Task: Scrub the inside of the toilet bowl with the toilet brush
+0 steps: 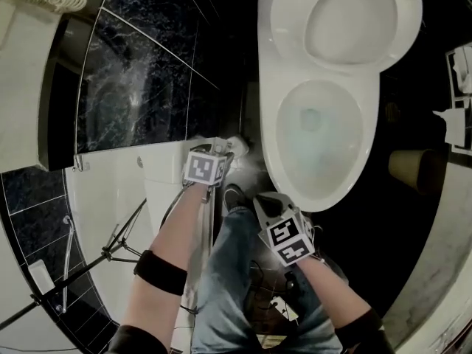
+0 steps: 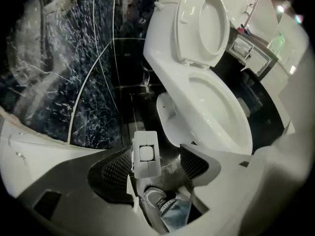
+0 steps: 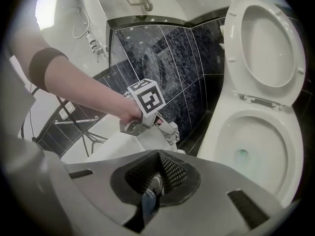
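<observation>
The white toilet (image 1: 321, 135) stands with lid and seat raised (image 1: 346, 17), and a little water shows in the bowl (image 3: 242, 155). My left gripper (image 1: 234, 150) points down into the gap left of the toilet's base. It is open in the left gripper view (image 2: 156, 163), with a white rectangular block (image 2: 146, 154) between the jaws. The block looks like the top of the brush handle; it sits close to the left pad (image 2: 118, 168) and apart from the right one. The brush head is hidden. My right gripper (image 1: 265, 201) hangs before the bowl's front rim, its jaws (image 3: 158, 156) meeting at the tips, empty.
Dark marbled tiles (image 1: 140, 72) line the wall left of the toilet. Below them runs a white ledge (image 1: 110, 190) with a thin metal stand (image 1: 110, 249). A paper roll (image 1: 413, 169) hangs right of the bowl. The person's jeans leg (image 1: 236, 271) and shoe (image 1: 234, 196) are between the grippers.
</observation>
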Motion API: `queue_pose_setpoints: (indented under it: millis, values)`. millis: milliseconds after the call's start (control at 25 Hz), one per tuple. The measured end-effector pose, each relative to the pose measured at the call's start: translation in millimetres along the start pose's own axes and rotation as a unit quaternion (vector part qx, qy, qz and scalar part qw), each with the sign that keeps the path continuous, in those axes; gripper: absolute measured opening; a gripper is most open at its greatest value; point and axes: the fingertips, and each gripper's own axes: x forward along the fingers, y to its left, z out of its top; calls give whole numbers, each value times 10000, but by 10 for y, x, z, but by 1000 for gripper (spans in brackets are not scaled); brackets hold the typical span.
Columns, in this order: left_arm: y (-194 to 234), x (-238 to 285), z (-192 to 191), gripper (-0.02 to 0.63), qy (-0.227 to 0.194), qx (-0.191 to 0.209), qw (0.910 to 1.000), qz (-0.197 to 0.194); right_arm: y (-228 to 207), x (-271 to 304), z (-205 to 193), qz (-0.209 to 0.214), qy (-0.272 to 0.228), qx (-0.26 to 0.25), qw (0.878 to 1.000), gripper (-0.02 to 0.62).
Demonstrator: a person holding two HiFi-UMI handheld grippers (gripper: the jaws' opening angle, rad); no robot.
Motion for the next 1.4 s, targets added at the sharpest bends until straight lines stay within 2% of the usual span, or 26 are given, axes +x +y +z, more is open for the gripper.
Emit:
queue_pose_setpoints:
  millis: [280, 800, 1080, 1400]
  values:
    - [34, 308, 5, 303, 288, 118, 9995, -99, -122, 93, -113, -7, -14, 142, 9999, 5]
    - [173, 721, -120, 302, 799, 131, 9967, -12, -238, 241, -69, 72, -95, 308, 9995, 5]
    - [194, 845, -101, 290, 810, -57, 9966, -143, -271, 301, -105, 66, -101, 386, 9992, 5]
    - [193, 822, -84, 240, 799, 155, 9966, -94, -248, 350, -106, 109, -104, 441, 9989, 5]
